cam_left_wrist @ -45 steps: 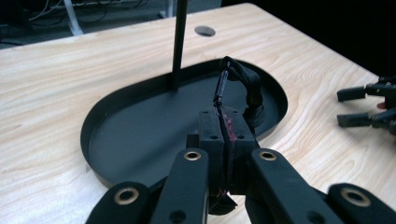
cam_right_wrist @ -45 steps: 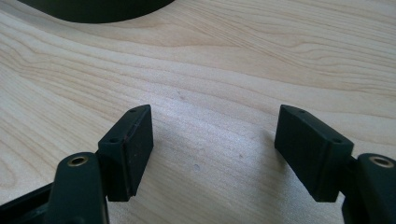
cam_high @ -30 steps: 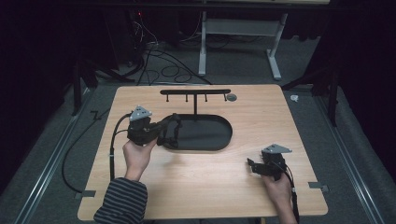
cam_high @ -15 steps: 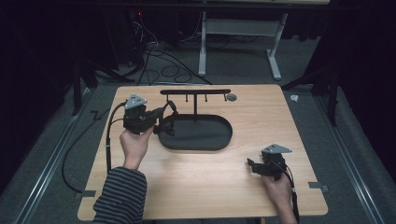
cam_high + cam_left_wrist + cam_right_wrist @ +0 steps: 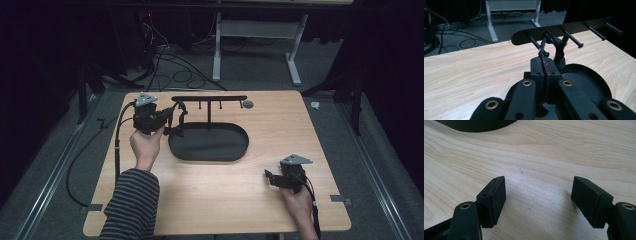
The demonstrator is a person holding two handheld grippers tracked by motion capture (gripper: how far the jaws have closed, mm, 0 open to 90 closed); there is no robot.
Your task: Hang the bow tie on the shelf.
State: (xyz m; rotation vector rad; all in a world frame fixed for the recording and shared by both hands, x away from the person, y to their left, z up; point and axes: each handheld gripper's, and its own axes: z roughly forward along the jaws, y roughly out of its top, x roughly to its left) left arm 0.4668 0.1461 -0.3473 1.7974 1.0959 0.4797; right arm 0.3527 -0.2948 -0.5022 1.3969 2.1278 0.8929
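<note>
The left gripper (image 5: 543, 65), pinching a small key ring (image 5: 543, 46), is lifting it from the tray up onto the rack's (image 5: 209, 98) first peg (image 5: 537, 45). Right gripper (image 5: 537, 200) is waiting wide open.

I'm looking along my right gripper (image 5: 537, 200), and its two black jaws stand wide apart with nothing between them. Each rubbery black pad (image 5: 496, 200) is angled inward, hovering just over the pale, wavy-grained wooden table top (image 5: 541, 157). At the very top edge I catch the curved rim of a flat black oval tray (image 5: 476, 125), well apart from the jaws. Whether the pads touch the wood, I can't quite tell.
</note>
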